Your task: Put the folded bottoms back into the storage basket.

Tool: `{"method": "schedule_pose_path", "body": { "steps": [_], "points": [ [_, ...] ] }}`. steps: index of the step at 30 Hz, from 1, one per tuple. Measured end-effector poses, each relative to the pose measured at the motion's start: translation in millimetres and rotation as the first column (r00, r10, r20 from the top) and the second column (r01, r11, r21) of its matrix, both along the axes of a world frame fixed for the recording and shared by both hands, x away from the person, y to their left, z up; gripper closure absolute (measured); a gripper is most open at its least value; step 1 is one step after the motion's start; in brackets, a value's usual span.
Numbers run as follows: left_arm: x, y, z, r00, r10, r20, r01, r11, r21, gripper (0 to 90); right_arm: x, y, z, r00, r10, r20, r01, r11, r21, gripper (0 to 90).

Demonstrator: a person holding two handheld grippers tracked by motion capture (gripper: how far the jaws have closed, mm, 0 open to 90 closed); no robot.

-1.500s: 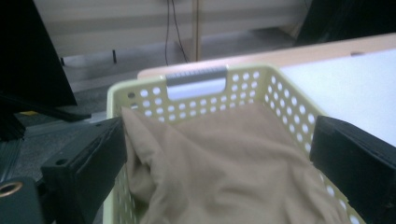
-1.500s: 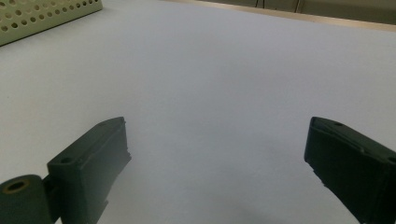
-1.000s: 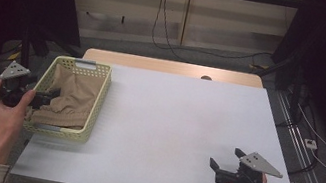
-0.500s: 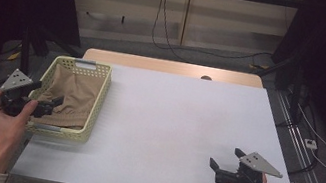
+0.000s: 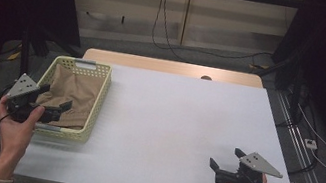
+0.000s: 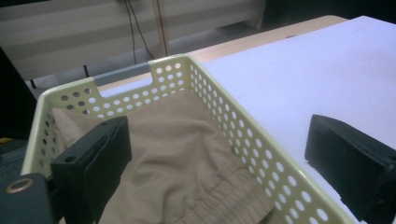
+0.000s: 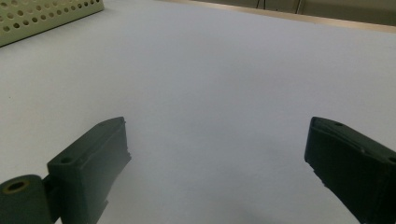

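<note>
1. The tan cloth (image 5: 70,95) — soft, matte, creased, with a gathered elastic-looking hem showing in the left gripper view — lies crumpled inside the basket (image 5: 96,105) at the left edge of the table (image 5: 175,124).
2. The basket is pale yellow-green plastic, rectangular with rounded corners; its walls are pierced with rows of small round holes, and a grey strip sits in the cut-out at its far end.
3. The left gripper (image 5: 52,107) hangs over the basket's near left corner, its blocky black jaws spread wide above the cloth and holding nothing; a grey three-cornered plate sits on top of it.
4. The right gripper (image 5: 226,159) rests low at the table's near right — well apart from the basket — with its jaws parted and empty.
5. The table top is a smooth, flat white sheet, with a strip of light wood showing along its far edge.
</note>
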State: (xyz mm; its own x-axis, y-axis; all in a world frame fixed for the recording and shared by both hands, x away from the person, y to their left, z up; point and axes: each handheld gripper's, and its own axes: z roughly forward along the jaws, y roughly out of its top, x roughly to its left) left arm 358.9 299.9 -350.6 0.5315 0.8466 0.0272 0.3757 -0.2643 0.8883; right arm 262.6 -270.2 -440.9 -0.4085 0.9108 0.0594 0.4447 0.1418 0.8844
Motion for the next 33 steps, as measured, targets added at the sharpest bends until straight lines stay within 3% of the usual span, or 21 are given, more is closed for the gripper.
{"method": "schedule_pose_path", "body": {
  "steps": [8,12,15,18,28,30,33],
  "points": [
    [-1.6,-18.0,2.4,0.9990,-0.045,0.000,0.045,0.9989,0.013,7.2,0.0,0.1,0.0,1.0000,0.001,0.000,-0.001,1.0000,0.000,6.3],
    [1.1,-26.5,3.5,0.9984,-0.056,-0.004,0.056,0.9984,-0.009,7.2,-0.3,0.3,0.3,1.0000,0.001,0.000,-0.001,1.0000,0.001,6.2],
    [4.2,-33.8,3.4,0.9982,-0.059,-0.009,0.059,0.9982,0.007,7.2,-0.3,0.3,0.4,1.0000,0.001,0.000,-0.001,1.0000,0.001,6.2],
    [5.6,-40.9,3.7,0.9972,-0.074,-0.004,0.074,0.9971,-0.014,6.7,-0.1,0.0,0.3,1.0000,0.001,0.004,-0.001,1.0000,-0.001,6.2],
    [6.3,-65.9,8.1,0.9948,-0.101,-0.013,0.101,0.9948,-0.013,6.3,-0.2,-0.1,0.5,1.0000,0.002,0.004,-0.002,1.0000,0.000,6.2],
    [6.3,-70.7,9.3,0.9957,-0.092,-0.005,0.092,0.9956,0.012,5.9,-0.1,-0.2,0.5,1.0000,0.002,0.005,-0.002,1.0000,-0.001,6.2],
    [6.7,-76.1,10.2,0.9931,-0.117,-0.008,0.117,0.9931,-0.007,5.4,-0.1,-0.3,0.5,1.0000,0.003,0.005,-0.003,1.0000,-0.001,6.2]
  ]
}}
